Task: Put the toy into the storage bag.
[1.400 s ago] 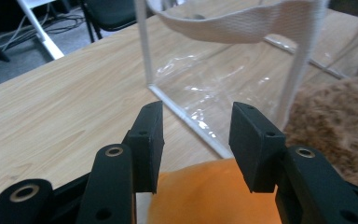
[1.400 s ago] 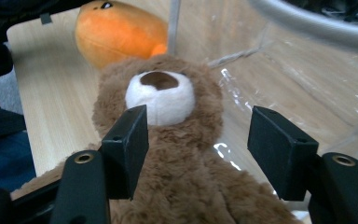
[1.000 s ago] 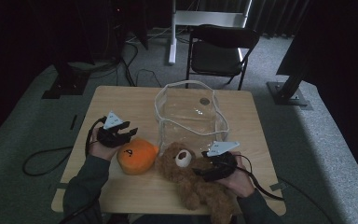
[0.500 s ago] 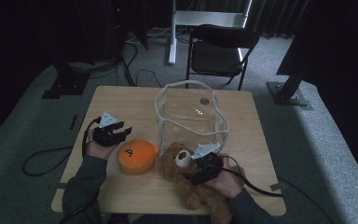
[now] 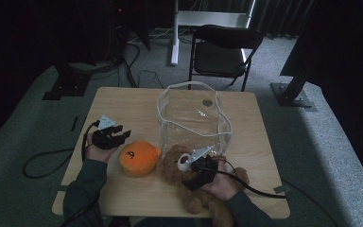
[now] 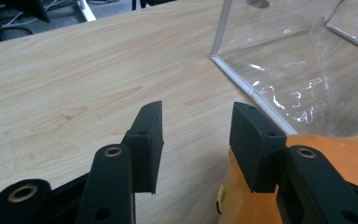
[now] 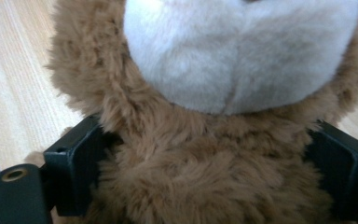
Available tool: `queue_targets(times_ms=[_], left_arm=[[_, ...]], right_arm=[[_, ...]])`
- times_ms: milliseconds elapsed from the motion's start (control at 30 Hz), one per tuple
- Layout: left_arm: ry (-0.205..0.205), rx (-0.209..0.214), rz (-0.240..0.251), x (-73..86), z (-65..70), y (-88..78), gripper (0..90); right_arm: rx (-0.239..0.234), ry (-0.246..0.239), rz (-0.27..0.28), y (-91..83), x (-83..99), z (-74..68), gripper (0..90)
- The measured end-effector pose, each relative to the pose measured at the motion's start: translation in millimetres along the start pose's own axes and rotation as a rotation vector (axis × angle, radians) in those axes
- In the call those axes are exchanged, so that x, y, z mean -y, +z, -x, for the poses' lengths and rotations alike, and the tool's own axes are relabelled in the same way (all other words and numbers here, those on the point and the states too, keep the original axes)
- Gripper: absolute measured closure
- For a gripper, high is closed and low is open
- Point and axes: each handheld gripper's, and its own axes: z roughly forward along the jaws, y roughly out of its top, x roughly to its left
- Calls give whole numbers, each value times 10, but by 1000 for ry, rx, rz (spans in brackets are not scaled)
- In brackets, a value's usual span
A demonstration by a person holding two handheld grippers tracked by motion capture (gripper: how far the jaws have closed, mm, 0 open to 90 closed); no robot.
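My right tongs (image 5: 194, 174) just dropped onto the teddy bear (image 5: 203, 189) lying on the surface (image 5: 137, 101), jaws spreading around its neck, probably not pinching yet. Left tongs (image 5: 121, 137) hover half-open, empty, by the orange plush (image 5: 138, 157).

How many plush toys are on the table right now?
2: the brown teddy bear lies at the near edge under the right gripper; the orange plush sits left of it. The clear bag holds none.

Clear bag (image 5: 194, 118) walls off bare table (image 5: 127, 106) behind toys (image 5: 139, 158)
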Motion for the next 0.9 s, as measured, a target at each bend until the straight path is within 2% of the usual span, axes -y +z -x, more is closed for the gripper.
queue_targets(times_ms=[100, 233, 433, 500, 533, 633, 800, 900], left_arm=[[-5, 0, 0, 8, -5, 7, 551], [-31, -10, -5, 84, -74, 42, 546], [-70, -27, -10, 188, -172, 59, 542], [-70, -27, -10, 188, -172, 59, 541], [-93, -37, -12, 247, -227, 71, 541], [-115, -59, -19, 310, -283, 90, 538], [-120, -95, -44, 403, -330, 161, 530], [-116, -114, -66, 443, -334, 207, 528]], right_arm=[[5, -5, -6, 40, 0, -10, 100], [34, -46, -41, 133, -24, -82, 89], [22, -34, -61, 182, -33, -54, 88], [22, -34, -63, 184, -33, -53, 88], [23, -34, -62, 184, -32, -54, 89], [23, -32, -61, 180, -33, -49, 96], [48, -46, -40, 155, -16, -70, 165], [63, -43, -8, 135, 8, -86, 204]])
